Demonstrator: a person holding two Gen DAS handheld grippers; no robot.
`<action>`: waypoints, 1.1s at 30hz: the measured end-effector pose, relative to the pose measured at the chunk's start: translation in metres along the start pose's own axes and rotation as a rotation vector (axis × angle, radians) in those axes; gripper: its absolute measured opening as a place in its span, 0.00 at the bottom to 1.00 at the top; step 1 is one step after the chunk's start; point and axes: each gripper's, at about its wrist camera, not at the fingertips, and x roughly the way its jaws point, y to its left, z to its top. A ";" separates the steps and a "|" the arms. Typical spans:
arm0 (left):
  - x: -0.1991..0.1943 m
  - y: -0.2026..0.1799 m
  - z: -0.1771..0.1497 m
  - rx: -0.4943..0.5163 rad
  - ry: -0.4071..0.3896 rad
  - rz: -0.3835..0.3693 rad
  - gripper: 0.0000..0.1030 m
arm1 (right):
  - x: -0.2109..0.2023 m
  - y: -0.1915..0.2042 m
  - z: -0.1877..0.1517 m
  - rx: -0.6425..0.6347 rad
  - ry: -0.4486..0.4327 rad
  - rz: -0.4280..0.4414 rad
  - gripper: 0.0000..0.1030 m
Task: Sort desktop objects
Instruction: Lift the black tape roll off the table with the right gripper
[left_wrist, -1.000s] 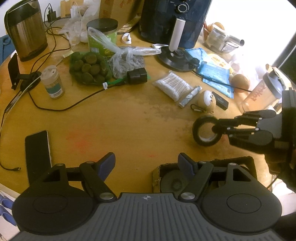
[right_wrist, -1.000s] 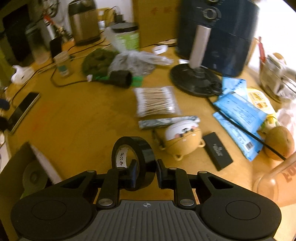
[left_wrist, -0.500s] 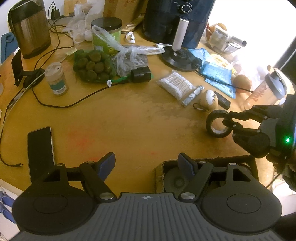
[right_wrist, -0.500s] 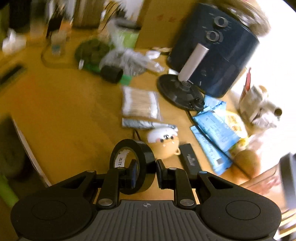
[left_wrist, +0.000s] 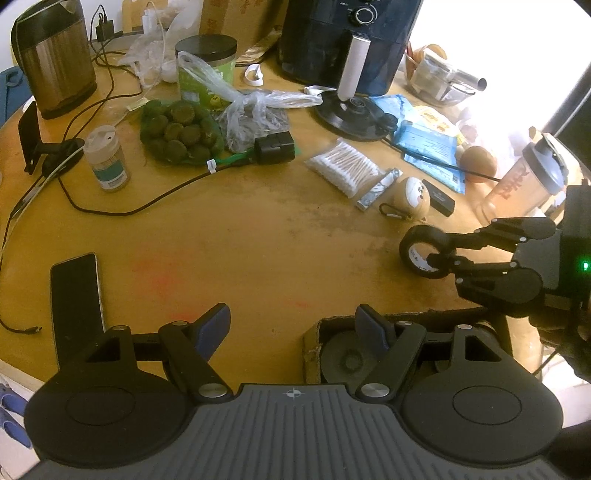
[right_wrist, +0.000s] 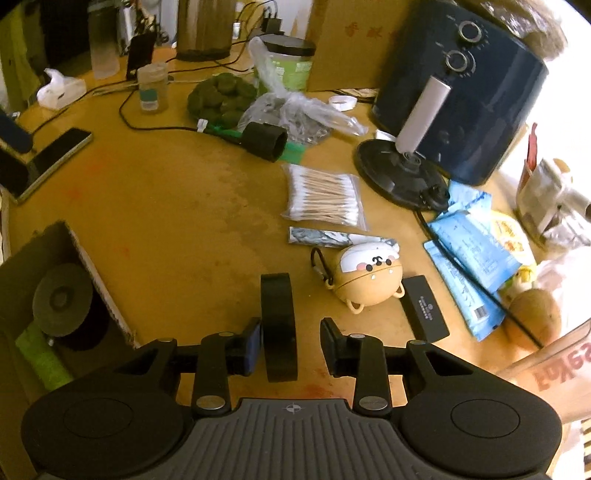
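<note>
Right tool (right_wrist: 291, 341): jaws spread, with a black roll of electrical tape (right_wrist: 279, 326) standing on edge between them. The left pad sits at the roll's side face; a clear gap shows on the right side, so the roll is not clamped. In the left wrist view the same black tape roll (left_wrist: 424, 256) sits at the right tool's (left_wrist: 441, 249) fingertips, over the round orange-brown wooden table (left_wrist: 240, 240); contact with the surface cannot be told.

Left tool (left_wrist: 293, 325): jaws wide apart, holding nothing, above the near table edge.

Open brown cardboard box (right_wrist: 88, 273) lies near the right tool's left side, with a dark round spool (right_wrist: 62, 301) inside. Tan bear-faced round pouch (right_wrist: 369, 278) and clear bag of cotton swabs (right_wrist: 323, 197) lie beyond the tape.
</note>
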 end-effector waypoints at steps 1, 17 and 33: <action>0.000 0.000 0.000 0.000 0.000 0.001 0.72 | 0.000 -0.002 0.000 0.014 -0.002 0.008 0.33; -0.001 -0.002 0.000 0.015 -0.003 -0.002 0.72 | 0.004 -0.010 0.004 0.103 0.014 0.042 0.20; 0.002 -0.005 0.017 0.076 -0.043 0.006 0.72 | -0.017 -0.020 0.003 0.197 -0.013 -0.002 0.19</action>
